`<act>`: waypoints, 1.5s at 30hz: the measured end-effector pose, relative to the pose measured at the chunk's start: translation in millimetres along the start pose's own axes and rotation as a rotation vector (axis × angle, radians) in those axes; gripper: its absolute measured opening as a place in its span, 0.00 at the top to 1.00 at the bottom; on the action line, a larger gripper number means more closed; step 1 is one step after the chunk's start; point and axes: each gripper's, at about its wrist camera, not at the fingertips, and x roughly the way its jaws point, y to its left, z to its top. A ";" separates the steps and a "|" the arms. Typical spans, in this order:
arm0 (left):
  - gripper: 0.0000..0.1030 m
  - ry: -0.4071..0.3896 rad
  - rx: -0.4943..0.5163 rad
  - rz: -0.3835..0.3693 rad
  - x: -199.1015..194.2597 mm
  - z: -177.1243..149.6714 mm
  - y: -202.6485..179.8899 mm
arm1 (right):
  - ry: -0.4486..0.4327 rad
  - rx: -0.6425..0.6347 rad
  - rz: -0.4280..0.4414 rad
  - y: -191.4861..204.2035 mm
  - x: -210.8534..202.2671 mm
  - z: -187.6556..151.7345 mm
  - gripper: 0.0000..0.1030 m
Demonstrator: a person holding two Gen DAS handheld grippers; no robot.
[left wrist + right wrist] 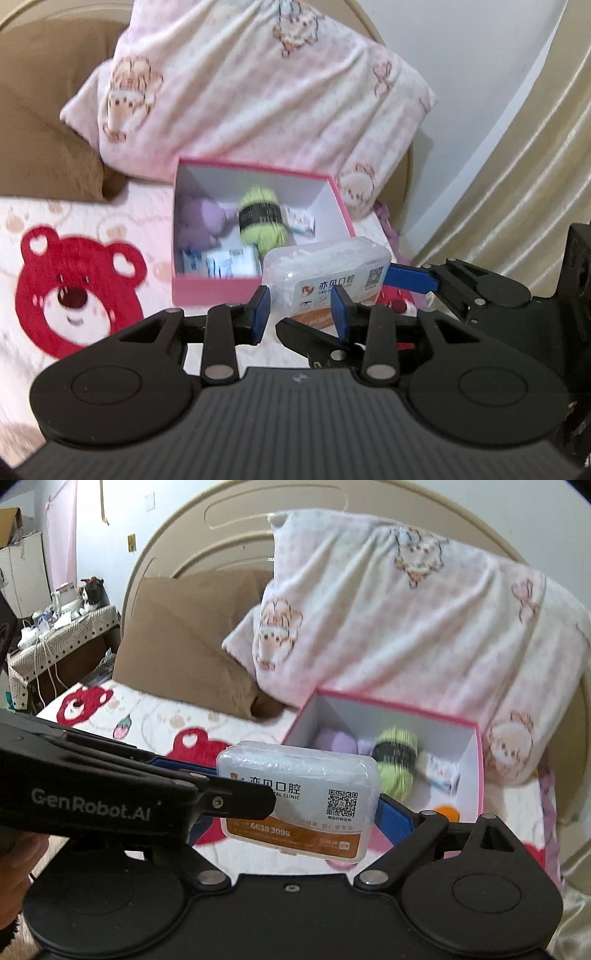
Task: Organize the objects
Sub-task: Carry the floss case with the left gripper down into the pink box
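Hovering near the pink box [258,291]: a clear plastic case [299,797], both grippers on it.

Its long axis runs sideways, label side facing the cameras, lifted above the bear-print bedding [77,295]. The right gripper [321,812] clamps its ends; the left gripper [301,306] pinches its lower edge with narrow jaws. The open box holds a green yarn ball [262,218], something purple [201,221] and small packets [225,264].

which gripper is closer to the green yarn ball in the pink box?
Hard to call; both grippers hang short of the pink box, neither touching the green yarn ball. The right gripper and left gripper both clamp the floss box before it.
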 end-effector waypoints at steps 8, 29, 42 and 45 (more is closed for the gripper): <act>0.64 -0.029 -0.028 0.023 23.8 46.6 11.2 | -0.033 -0.037 -0.007 -11.3 21.3 46.1 0.07; 0.64 0.123 -0.153 0.086 185.1 43.0 76.0 | 0.173 0.145 0.095 -88.9 178.6 16.3 0.09; 0.67 0.168 -0.130 0.119 225.6 29.7 84.2 | 0.238 0.220 0.131 -113.7 219.9 -11.4 0.12; 0.66 0.161 -0.109 0.127 226.5 28.6 81.5 | 0.236 0.234 0.153 -118.9 221.0 -14.4 0.13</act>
